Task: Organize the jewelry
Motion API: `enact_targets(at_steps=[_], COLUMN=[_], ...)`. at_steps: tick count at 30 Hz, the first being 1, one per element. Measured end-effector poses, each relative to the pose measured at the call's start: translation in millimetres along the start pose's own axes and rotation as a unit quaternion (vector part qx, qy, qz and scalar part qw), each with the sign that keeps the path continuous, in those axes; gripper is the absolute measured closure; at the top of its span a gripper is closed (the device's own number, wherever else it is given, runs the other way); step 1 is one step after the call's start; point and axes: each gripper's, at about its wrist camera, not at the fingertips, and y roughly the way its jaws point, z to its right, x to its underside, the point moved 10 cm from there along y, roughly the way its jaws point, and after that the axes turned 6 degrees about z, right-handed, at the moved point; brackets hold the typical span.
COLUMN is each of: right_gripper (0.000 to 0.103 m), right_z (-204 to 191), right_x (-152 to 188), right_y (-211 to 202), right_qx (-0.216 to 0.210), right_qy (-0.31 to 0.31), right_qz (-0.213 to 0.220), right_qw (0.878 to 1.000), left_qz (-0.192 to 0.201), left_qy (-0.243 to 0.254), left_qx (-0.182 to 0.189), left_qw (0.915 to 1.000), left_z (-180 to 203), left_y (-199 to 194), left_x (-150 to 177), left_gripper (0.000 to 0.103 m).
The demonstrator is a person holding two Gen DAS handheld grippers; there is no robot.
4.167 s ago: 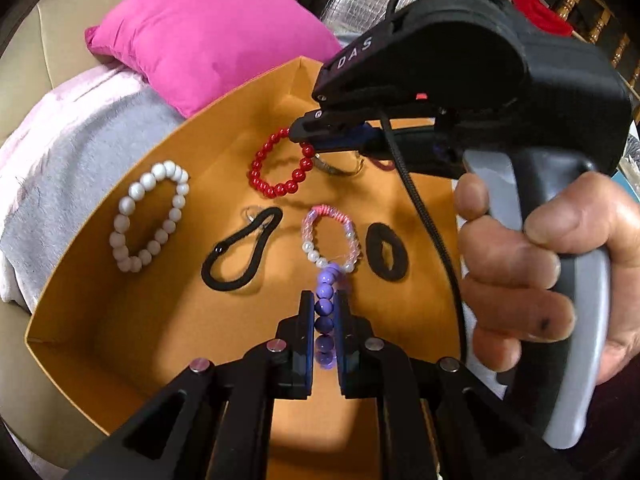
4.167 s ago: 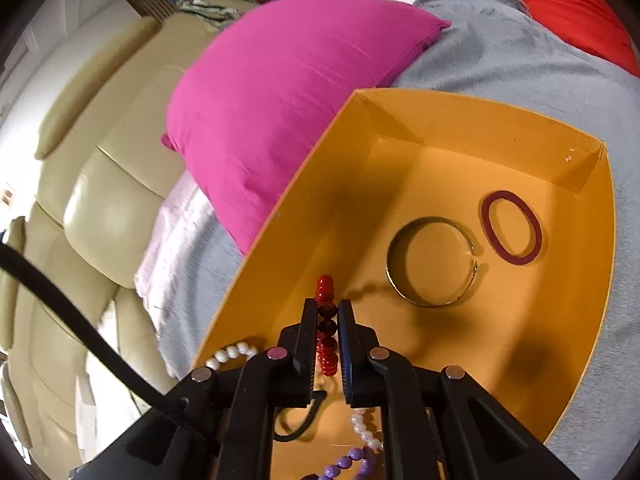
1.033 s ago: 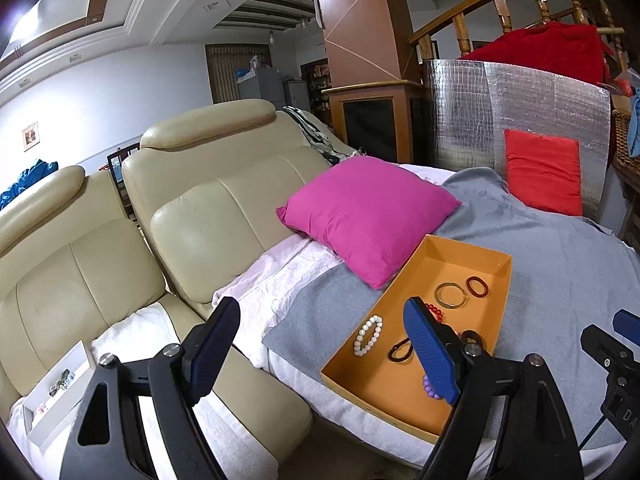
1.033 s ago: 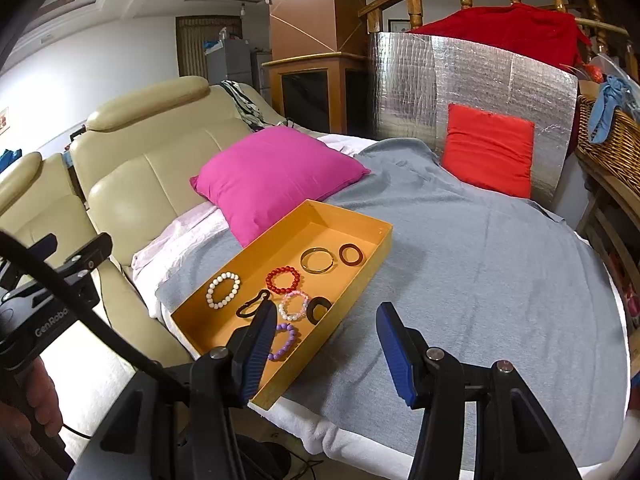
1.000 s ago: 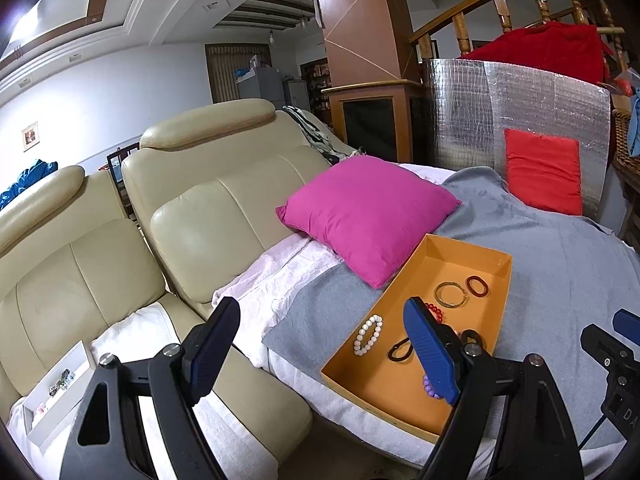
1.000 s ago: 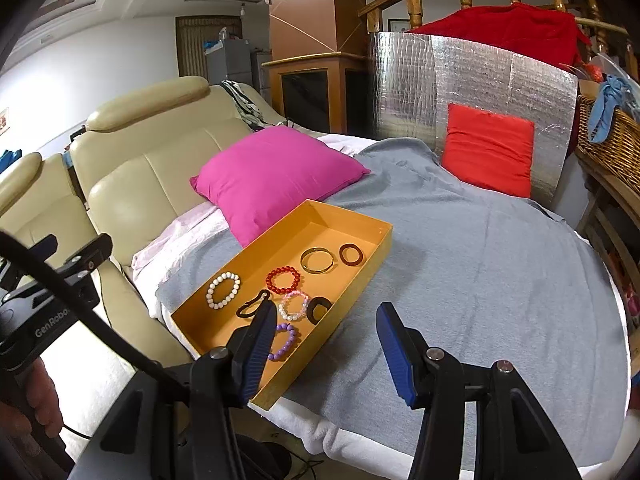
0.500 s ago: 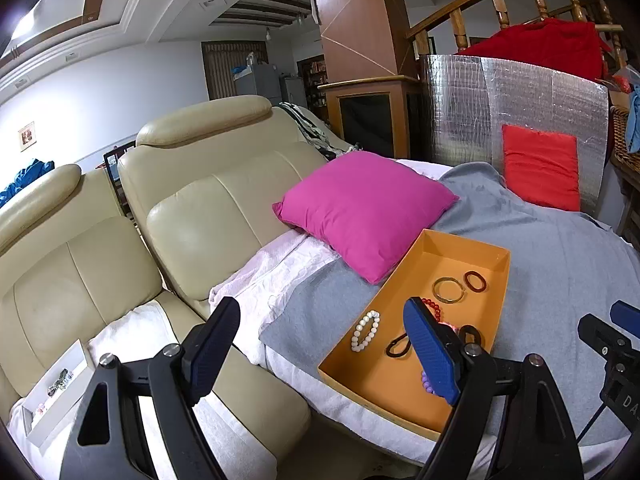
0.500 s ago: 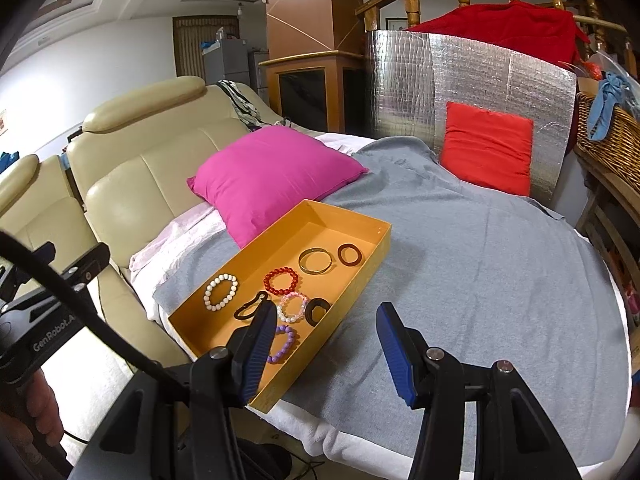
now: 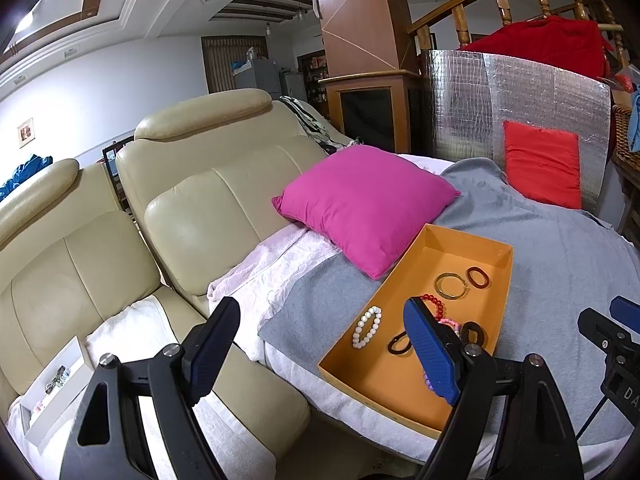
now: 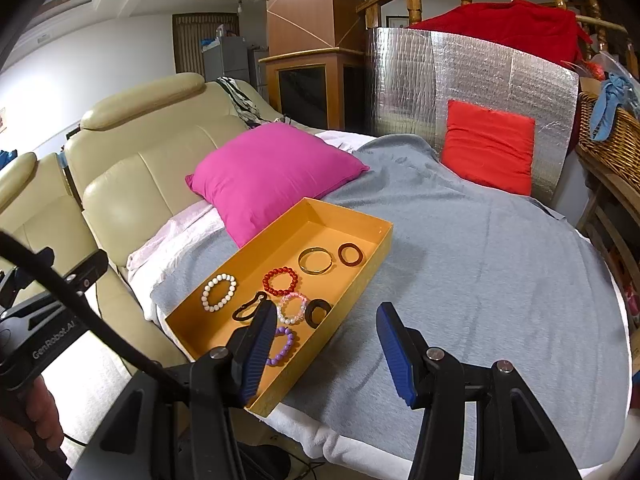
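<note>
An orange tray (image 10: 362, 280) (image 9: 506, 280) lies on the grey blanket and holds several bracelets and bands: a white bead bracelet (image 10: 219, 286) (image 9: 366, 321), a red bead bracelet (image 10: 281, 280), a pink one (image 10: 292, 307), a purple one (image 10: 282, 346), a gold bangle (image 10: 316, 261) (image 9: 451, 286), a dark red band (image 10: 351, 254) and black bands (image 10: 318, 311). My left gripper (image 9: 320, 350) is open and empty, well back from the tray. My right gripper (image 10: 324, 352) is open and empty above the tray's near corner.
A magenta pillow (image 10: 272, 172) lies behind the tray, a red cushion (image 10: 490, 152) against a foil panel farther right. Cream sofa seats (image 9: 200, 208) stand at left, with a white box of small items (image 9: 56, 380) on them. A wicker basket (image 10: 608, 136) is at right.
4.2 s ago my left gripper was shut on the purple bracelet and my right on the red one, in the tray. Both now lie in the tray; both grippers are open and far back.
</note>
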Motion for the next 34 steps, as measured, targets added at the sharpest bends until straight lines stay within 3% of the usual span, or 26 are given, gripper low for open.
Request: enact_targets(at_steps=[29,31,34], right_gripper=[0.047,0.047,0.047], right_z=[0.2,6.6,36.2], right_x=[-2.6,-3.4,-4.2], right_y=[37.1,38.9,41.8], right_qx=[0.003,0.001,0.010], right_qy=[0.000,0.009,0.036], right_qz=[-0.011,-0.008,-0.004], right_qw=[1.000,1.000,0.999], left_qz=[-0.015,-0.011,-0.013], left_qy=[0.015,0.026,0.047], left_qx=[0.003,0.011,0.060], left_qw=[0.9998,0.9995,0.9970], left_z=[9.5,20.3,61.8], left_y=[23.6,24.7,25.4], left_x=[6.5,3.7,-4.8], left_gripper=[0.019,0.019,0.019])
